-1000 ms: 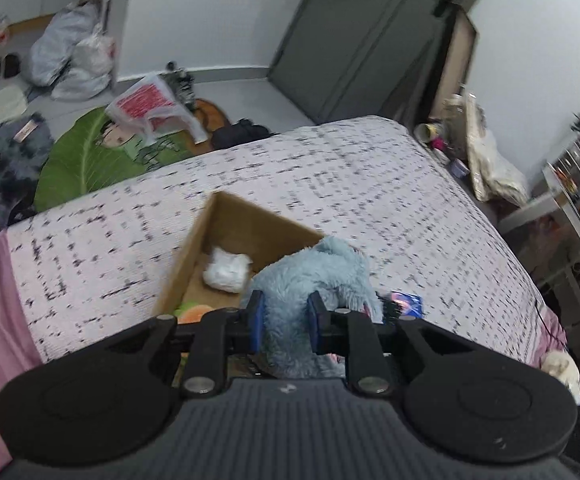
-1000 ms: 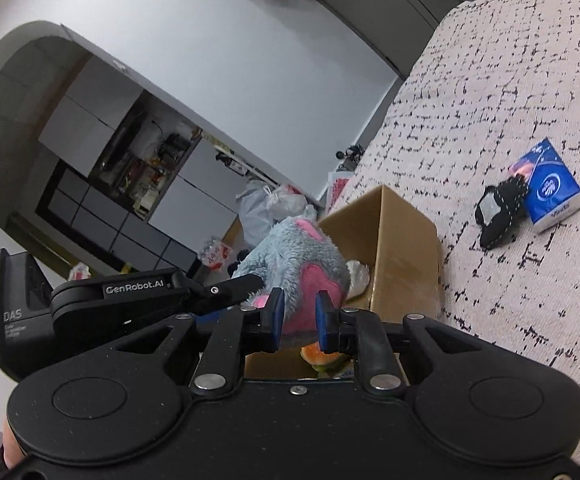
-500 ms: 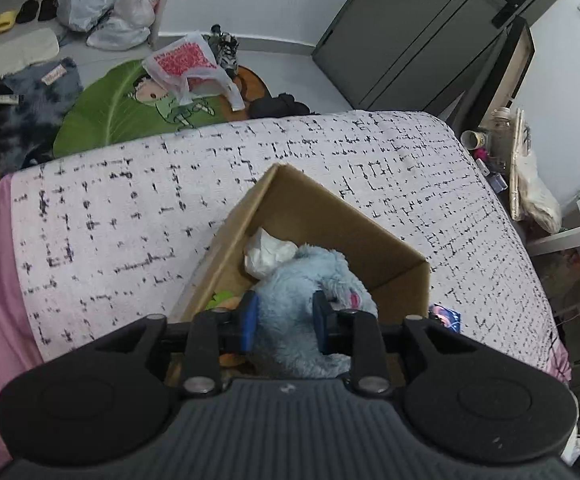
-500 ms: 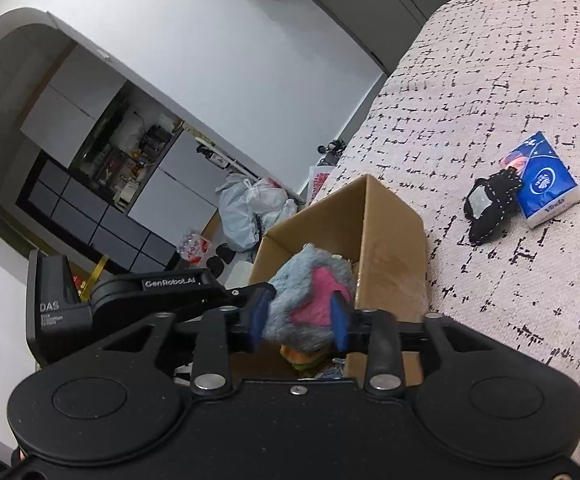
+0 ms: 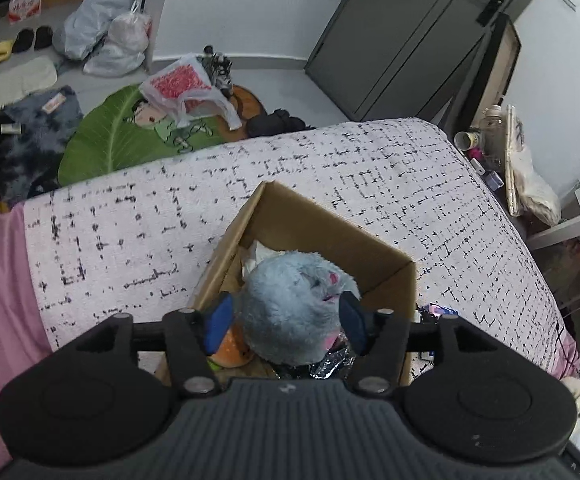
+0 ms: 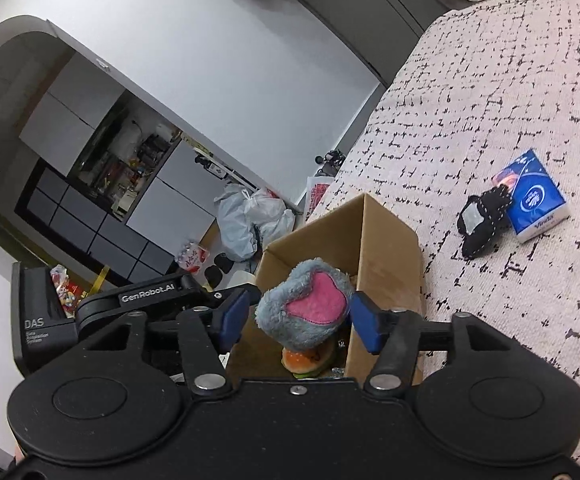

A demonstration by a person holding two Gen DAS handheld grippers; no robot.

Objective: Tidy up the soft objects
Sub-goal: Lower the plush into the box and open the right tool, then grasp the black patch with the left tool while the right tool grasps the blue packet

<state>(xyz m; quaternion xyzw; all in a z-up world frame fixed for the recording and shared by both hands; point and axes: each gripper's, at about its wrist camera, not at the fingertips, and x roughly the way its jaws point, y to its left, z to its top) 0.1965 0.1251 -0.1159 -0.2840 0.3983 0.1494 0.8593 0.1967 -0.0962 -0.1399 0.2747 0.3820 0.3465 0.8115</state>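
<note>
Dropping the blue plush toy [image 5: 290,320] into the cardboard box [image 5: 329,236] looks like the step going on here, and both grippers are letting go together. The left gripper [image 5: 286,322] has its jaws opening, blue pads standing off either side of the toy's fuzzy body with a sliver of gap showing, so it isn't squeezing anything. Same story on the right gripper [image 6: 301,322]: jaws opening, the toy's pink-lined ear or foot sitting between the pads but not pinched.

Two grippers on one toy makes sense to me. It's floppy and bulky, so holding it at both ends keeps it from folding over the box edge on the way in. Releasing both ends at once lets it settle straight down instead of swinging off one side.

The toy sits on top of what's already in the box: a burger-shaped toy [image 6: 309,360] right under it, something white and crumpled [image 5: 256,258] toward the far corner, and some shiny foil stuff I can't identify. So the box is the collection spot, parked on the bed [image 5: 130,220] where everything is within reach.

Still out on the bedspread, well apart from the box: a small black pouch-like thing [image 6: 481,224] touching a blue tissue pack [image 6: 537,200]. My guess is the black one is soft and goes in next; the tissue pack I'm less sure about.
</note>
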